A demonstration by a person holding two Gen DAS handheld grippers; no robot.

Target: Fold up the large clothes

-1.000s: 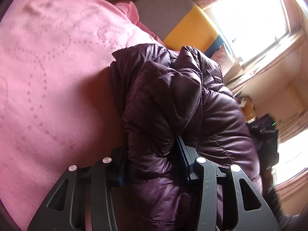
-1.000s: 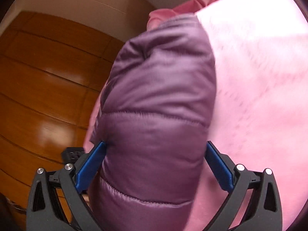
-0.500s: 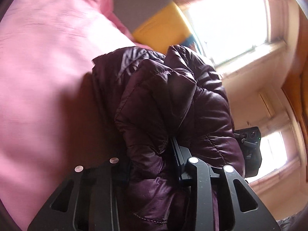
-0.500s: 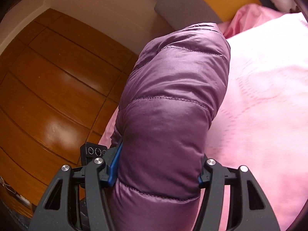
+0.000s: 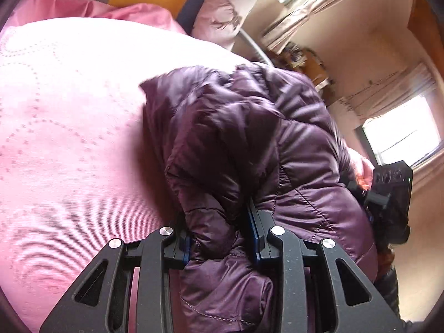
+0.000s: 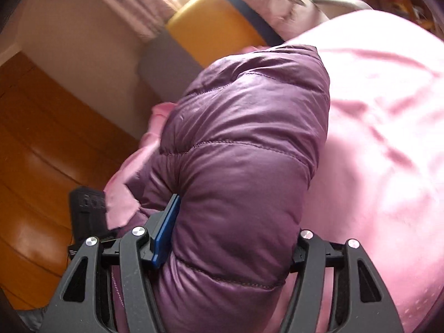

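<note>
A dark purple quilted puffer jacket [image 5: 249, 144] is bunched up over a pink bedspread [image 5: 69, 138]. My left gripper [image 5: 222, 238] is shut on a crumpled fold of the jacket. In the right wrist view the jacket [image 6: 244, 144] shows as a thick padded roll. My right gripper [image 6: 230, 238] is clamped around this roll, with the blue pad [image 6: 166, 233] of one finger pressed into its side. The right gripper also shows at the right edge of the left wrist view [image 5: 388, 199].
The pink bedspread [image 6: 388, 111] covers the bed. A yellow and grey headboard [image 6: 211, 33] and a pillow [image 5: 222, 11] stand at the far end. A wooden floor [image 6: 41, 152] lies left of the bed. Bright windows [image 5: 402, 136] and curtains are behind.
Both grippers have swung with the jacket, so the views have turned toward the headboard and the pillow. The right gripper closed on the jacket roll from wide open a second ago.
</note>
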